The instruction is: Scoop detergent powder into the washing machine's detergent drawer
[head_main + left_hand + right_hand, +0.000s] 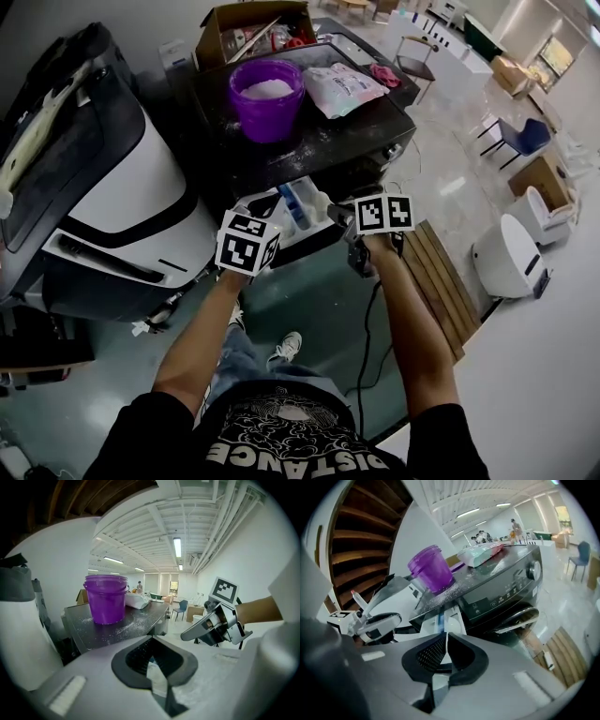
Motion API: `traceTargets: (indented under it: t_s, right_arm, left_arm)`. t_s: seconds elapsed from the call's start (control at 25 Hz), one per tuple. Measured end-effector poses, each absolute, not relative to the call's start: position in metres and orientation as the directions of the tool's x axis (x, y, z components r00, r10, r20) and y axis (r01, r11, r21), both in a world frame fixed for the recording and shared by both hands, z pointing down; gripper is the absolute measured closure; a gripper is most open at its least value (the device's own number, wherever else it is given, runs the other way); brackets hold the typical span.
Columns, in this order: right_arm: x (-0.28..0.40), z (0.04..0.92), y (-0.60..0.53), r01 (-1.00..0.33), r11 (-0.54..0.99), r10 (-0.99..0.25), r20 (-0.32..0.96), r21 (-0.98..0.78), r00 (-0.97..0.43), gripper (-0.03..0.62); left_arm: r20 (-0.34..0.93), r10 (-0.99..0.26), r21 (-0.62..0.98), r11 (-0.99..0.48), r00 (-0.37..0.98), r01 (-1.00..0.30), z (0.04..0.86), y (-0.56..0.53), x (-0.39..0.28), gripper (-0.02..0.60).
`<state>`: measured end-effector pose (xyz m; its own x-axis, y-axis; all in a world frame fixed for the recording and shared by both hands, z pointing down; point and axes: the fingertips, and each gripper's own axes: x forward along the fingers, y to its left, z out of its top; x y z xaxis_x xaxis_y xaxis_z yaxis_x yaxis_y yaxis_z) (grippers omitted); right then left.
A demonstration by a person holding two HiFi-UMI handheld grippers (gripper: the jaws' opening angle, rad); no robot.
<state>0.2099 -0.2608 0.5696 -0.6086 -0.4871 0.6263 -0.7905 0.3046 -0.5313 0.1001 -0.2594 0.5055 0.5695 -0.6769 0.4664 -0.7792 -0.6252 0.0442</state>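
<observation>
A purple bucket (267,94) of white powder stands on the dark washing machine top (352,141), beside a detergent bag (342,86). The white detergent drawer (302,214) is pulled out below the top's front edge. My left gripper (255,208) is at the drawer's left and my right gripper (339,217) at its right, both just in front of it. In the left gripper view the jaws (151,656) are shut on nothing, with the bucket (106,598) ahead. In the right gripper view the gripper (443,651) is shut and empty, facing the drawer (451,620). No scoop shows.
A white and black machine (122,197) stands at the left. A cardboard box (253,28) sits behind the bucket. A wooden pallet (441,281) and a white appliance (511,258) lie on the floor at the right. A cable (366,347) hangs from the right gripper.
</observation>
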Motion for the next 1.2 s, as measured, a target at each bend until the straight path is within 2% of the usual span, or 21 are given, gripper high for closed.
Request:
traceTargets:
  t_s: [0.28,0.56,1.2]
  right_arm:
    - [0.209,0.581,-0.257,-0.844,0.434,-0.45,0.735,-0.315,-0.506,0.559]
    - [0.207,0.579,-0.253,-0.827,0.547,-0.465,0.775,-0.129,-0.429,0.559]
    - [0.191,0.577,-0.242,-0.601,0.765,-0.503,0.798,0.232,-0.332,0.559]
  left_arm:
    - [0.466,-0.677,0.05,-0.623,0.57,-0.781,0.505,-0.261,0.1,0.58]
    - [0.469,-0.669,0.05,-0.631,0.576,-0.774,0.506,-0.259,0.103,0.58]
    - [0.468,-0.67,0.067,-0.624,0.577,-0.779,0.507,-0.257,0.098,0.58]
